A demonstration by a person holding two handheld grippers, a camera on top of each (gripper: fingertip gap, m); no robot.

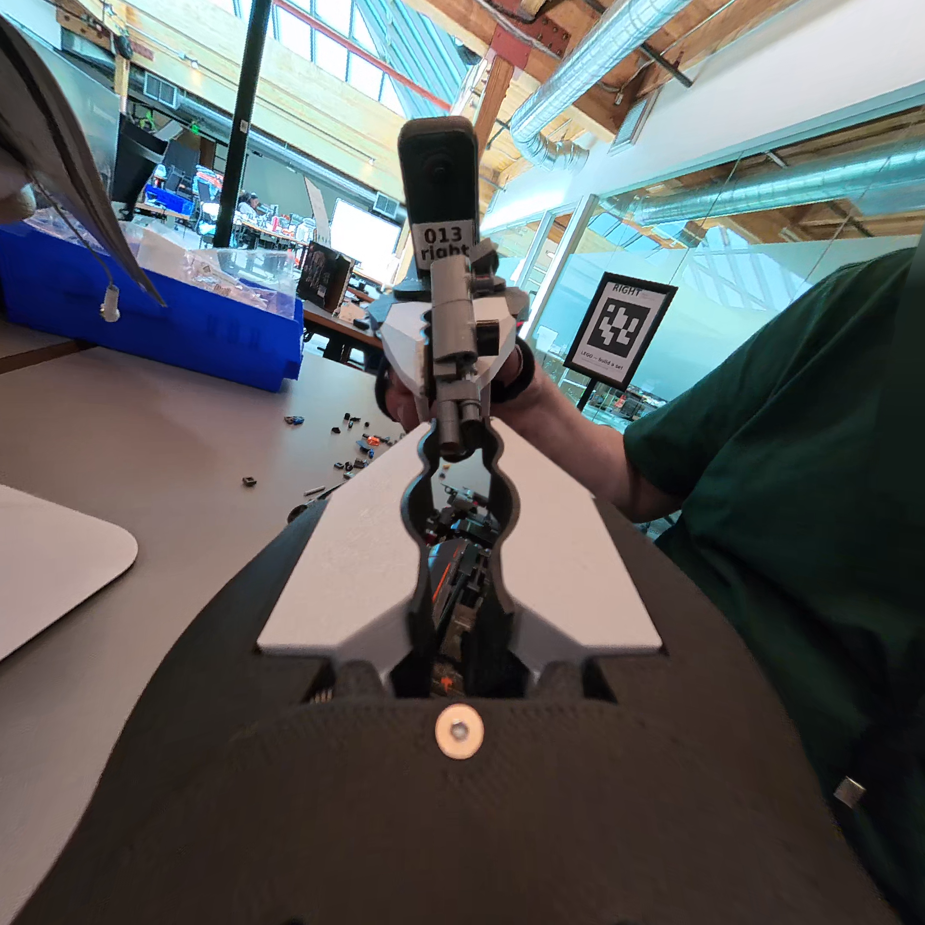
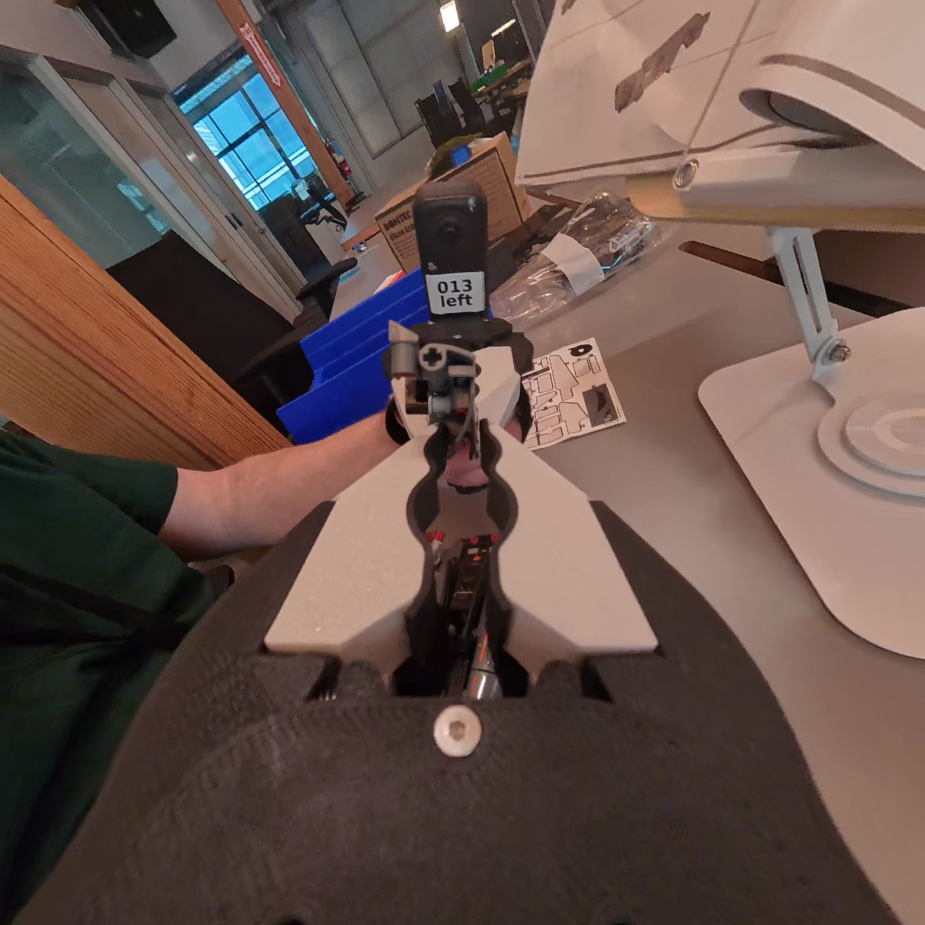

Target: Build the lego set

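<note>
My two grippers face each other above the table and hold one grey lego assembly [image 1: 453, 310] between them. In the left wrist view my left gripper [image 1: 458, 435] is shut on the assembly's near end, where two short grey cylinders stick out. My right gripper [image 1: 453, 395] grips the same assembly from the far side. In the right wrist view my right gripper [image 2: 458, 440] is shut on a thin grey part of the assembly [image 2: 440, 370], and my left gripper [image 2: 445, 400] holds it beyond. A dark model with orange parts [image 1: 460, 565] shows below, through the finger gap.
A blue bin [image 1: 150, 320] with plastic bags stands at the back left; loose small pieces [image 1: 355, 445] lie on the grey table. A white stand base [image 2: 826, 475], a sticker sheet [image 2: 570, 395] and bagged parts [image 2: 575, 250] lie to the right. A green-sleeved arm [image 2: 275, 485] reaches in. Left and right tips are no more than a few centimetres apart.
</note>
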